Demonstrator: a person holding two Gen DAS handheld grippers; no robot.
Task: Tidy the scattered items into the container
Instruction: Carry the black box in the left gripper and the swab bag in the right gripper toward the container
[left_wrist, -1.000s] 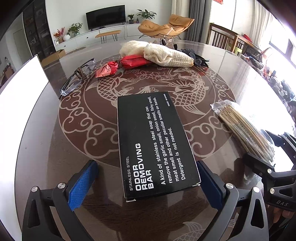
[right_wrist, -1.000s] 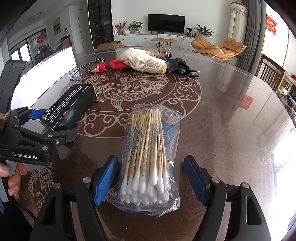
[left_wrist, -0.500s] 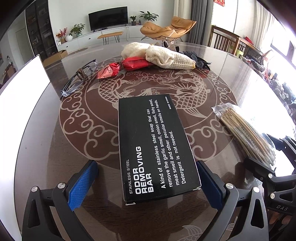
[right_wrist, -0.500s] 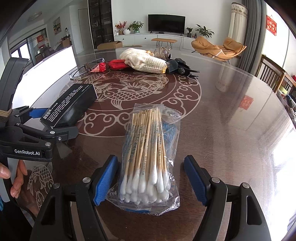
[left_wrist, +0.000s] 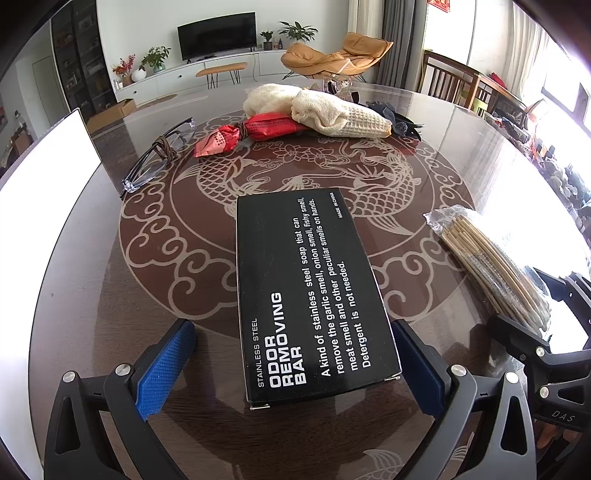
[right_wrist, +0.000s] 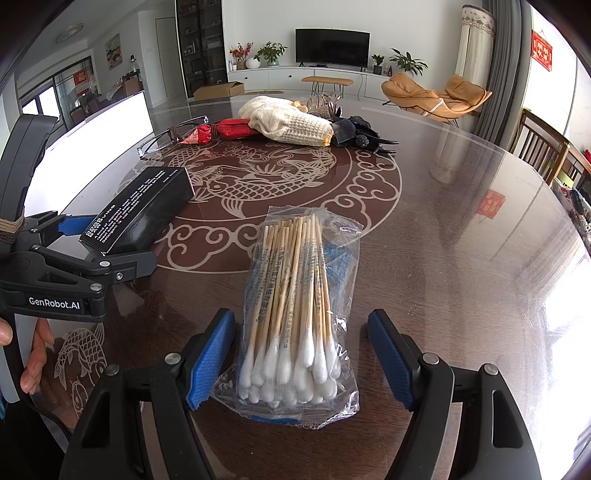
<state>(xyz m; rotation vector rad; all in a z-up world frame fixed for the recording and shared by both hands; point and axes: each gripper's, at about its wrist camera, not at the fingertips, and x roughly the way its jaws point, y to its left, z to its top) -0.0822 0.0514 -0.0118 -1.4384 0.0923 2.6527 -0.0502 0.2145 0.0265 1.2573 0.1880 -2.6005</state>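
Observation:
A black box (left_wrist: 306, 288) printed "Odor Removing Bar" lies flat on the round brown table (left_wrist: 110, 295). My left gripper (left_wrist: 291, 332) is open and straddles the box's near end; the right pad sits close beside the box edge and the left pad stands well apart. A clear bag of cotton swabs (right_wrist: 295, 288) lies to the right of the box. Around the bag's near end my right gripper (right_wrist: 300, 321) is open, with gaps on both sides. In the right wrist view the box (right_wrist: 140, 210) and the left gripper (right_wrist: 110, 243) show at the left, with a person's hand on it.
At the table's far side lie glasses (left_wrist: 159, 155), a red wrapped packet (left_wrist: 251, 133), a cream cloth bundle (left_wrist: 332, 110) and dark hair clips (right_wrist: 358, 136). A white-walled container (left_wrist: 44, 177) stands at the left edge. Wooden chairs stand at the right.

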